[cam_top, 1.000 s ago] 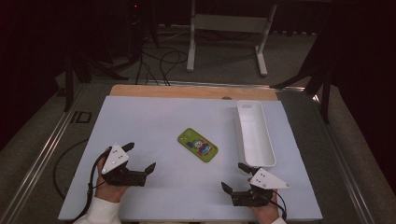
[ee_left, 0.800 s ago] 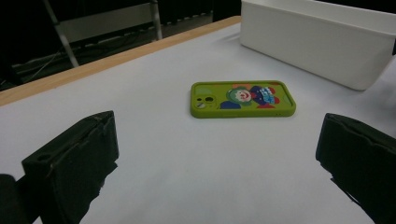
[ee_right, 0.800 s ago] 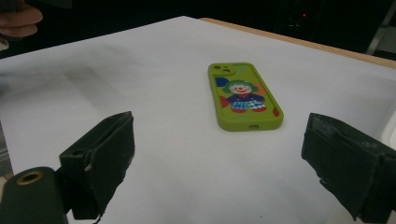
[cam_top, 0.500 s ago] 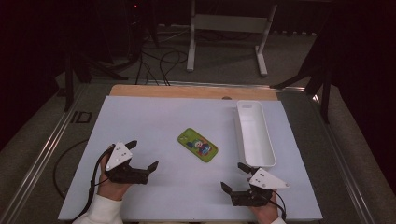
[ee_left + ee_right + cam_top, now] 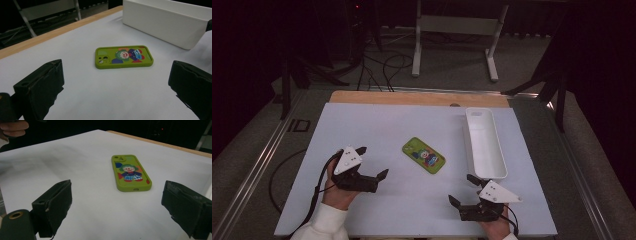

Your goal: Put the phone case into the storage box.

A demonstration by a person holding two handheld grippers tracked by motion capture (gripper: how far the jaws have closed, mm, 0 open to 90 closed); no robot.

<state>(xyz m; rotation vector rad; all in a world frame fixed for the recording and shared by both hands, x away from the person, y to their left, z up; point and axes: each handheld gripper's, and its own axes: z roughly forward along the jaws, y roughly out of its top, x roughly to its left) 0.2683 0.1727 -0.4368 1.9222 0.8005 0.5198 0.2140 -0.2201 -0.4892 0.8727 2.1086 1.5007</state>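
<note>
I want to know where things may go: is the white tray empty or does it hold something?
Empty. The high view shows the white tray with a bare inside; the green phone case lies outside it.

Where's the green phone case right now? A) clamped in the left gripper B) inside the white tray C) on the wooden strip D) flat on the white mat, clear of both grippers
D: the green phone case lies flat on the white mat, left of the white tray, with the left gripper and right gripper both open and apart from it.
</note>
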